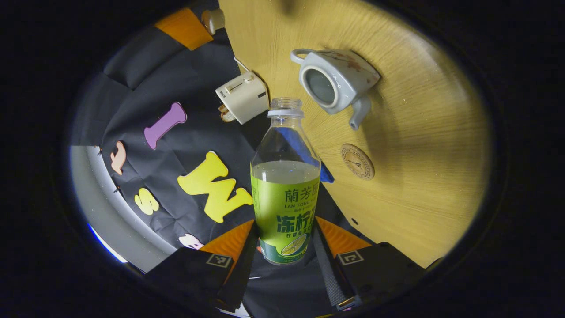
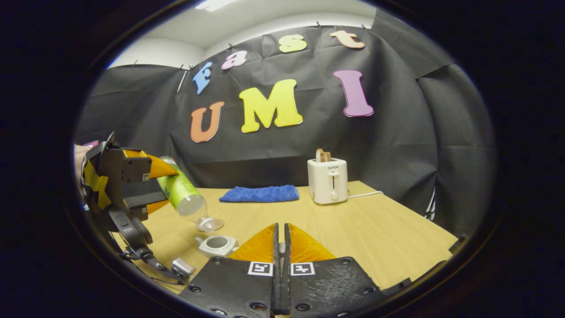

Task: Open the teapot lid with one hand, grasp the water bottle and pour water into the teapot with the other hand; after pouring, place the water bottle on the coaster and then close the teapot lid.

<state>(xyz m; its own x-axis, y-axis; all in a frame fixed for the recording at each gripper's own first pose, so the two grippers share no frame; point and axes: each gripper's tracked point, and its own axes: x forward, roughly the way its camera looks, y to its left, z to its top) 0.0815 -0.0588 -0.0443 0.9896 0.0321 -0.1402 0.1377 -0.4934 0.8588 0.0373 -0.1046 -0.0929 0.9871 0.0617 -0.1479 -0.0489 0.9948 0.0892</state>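
In the left gripper view, nearest the camera, the left gripper holds the water bottle by its lower body, one finger pressed on each side of the green label. The bottle has no cap and is about half full. It seems held low so the neck is free to tip toward the teapot.

Past the bottle's mouth lies the wooden table. On it stands the pale teapot, its opening uncovered and its spout pointing toward the round coaster near it. The coaster is bare, likely waiting for the bottle. Farther off stands a white toaster.

In the right gripper view, the right gripper has its fingers closed together. A small sliver shows between them; I cannot tell whether that is the lid. Beyond, the bottle is tilted mouth-down just above the teapot's opening, so pouring looks under way or about to begin. A blue cloth lies farther back.
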